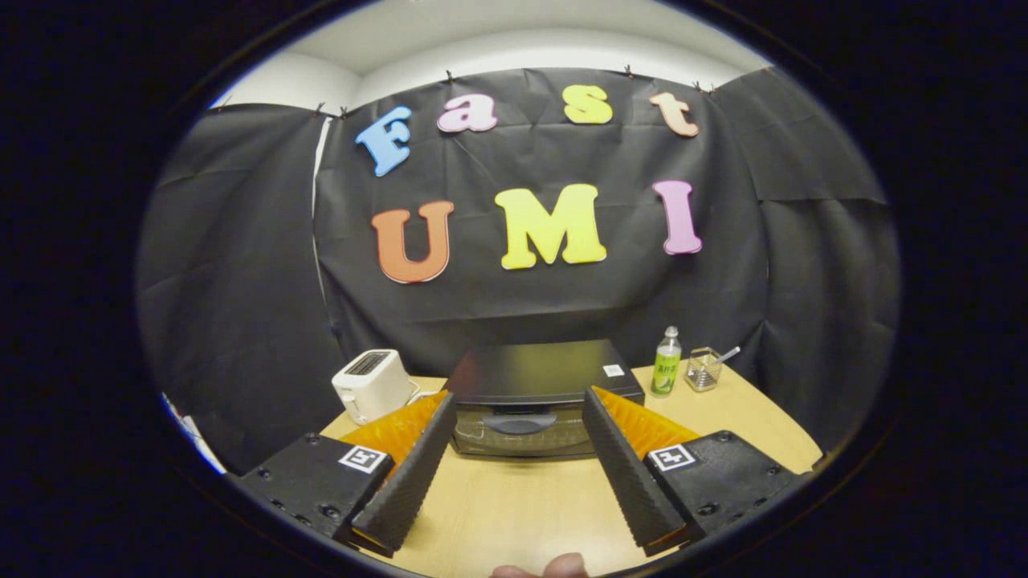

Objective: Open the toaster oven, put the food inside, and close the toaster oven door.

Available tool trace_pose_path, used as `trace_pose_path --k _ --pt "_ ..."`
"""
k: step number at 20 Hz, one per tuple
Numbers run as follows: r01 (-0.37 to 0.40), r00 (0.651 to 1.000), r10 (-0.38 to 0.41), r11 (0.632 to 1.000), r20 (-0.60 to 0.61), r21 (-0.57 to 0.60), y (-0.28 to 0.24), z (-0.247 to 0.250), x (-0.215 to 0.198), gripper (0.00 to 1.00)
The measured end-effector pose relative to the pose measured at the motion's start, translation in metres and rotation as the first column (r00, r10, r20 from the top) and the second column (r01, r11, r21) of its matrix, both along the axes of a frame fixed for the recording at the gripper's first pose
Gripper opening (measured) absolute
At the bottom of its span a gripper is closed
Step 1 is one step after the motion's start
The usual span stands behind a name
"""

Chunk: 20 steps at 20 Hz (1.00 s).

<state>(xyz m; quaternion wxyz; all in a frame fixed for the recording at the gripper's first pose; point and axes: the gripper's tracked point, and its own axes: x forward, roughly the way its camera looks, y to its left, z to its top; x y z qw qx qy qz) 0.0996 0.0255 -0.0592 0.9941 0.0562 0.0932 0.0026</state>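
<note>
A handheld gripper (518,433) hung over a pale wood-grain tabletop (514,506), its two fingers (409,474) spread wide apart and holding nothing. Each finger was a black wedge with a ribbed, saw-toothed inner pad, backed by an orange ridged plate and bolted to a matte black block bearing a small square marker.

Beyond the fingertips, framed in the gap between them, the toaster oven (534,397) sat toward the tabletop's far edge: a low, boxy black appliance with a flat, faintly glossy top. Its door was shut (a dark glass panel crossed by a curved bar handle).

At the far left corner stood a white pop-up toaster (371,385), rounded at the corners, with a cord trailing beside it. To the right of the oven, near the far right edge, a slim clear plastic bottle (666,363) with a green label stood upright, and just beside it a small clear, square-sided holder (703,369) had a thin utensil leaning out.

A fingertip (562,567) showed at the tabletop's near edge.
</note>
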Motion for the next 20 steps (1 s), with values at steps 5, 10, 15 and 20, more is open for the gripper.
trace_pose_path --k 5,10,15,20 --pt "0.03 0.992 -0.03 1.0 -0.123 -0.001 -0.003 -0.058 0.077 1.0" --pt "0.048 0.974 -0.047 0.999 -0.221 0.0 -0.001 -0.106 0.133 1.0" --pt "0.032 0.97 -0.044 0.998 -0.241 -0.051 0.006 -0.12 0.16 1.0" --pt "0.038 0.966 -0.056 0.996 -0.254 -0.075 0.007 -0.128 0.165 1.0"
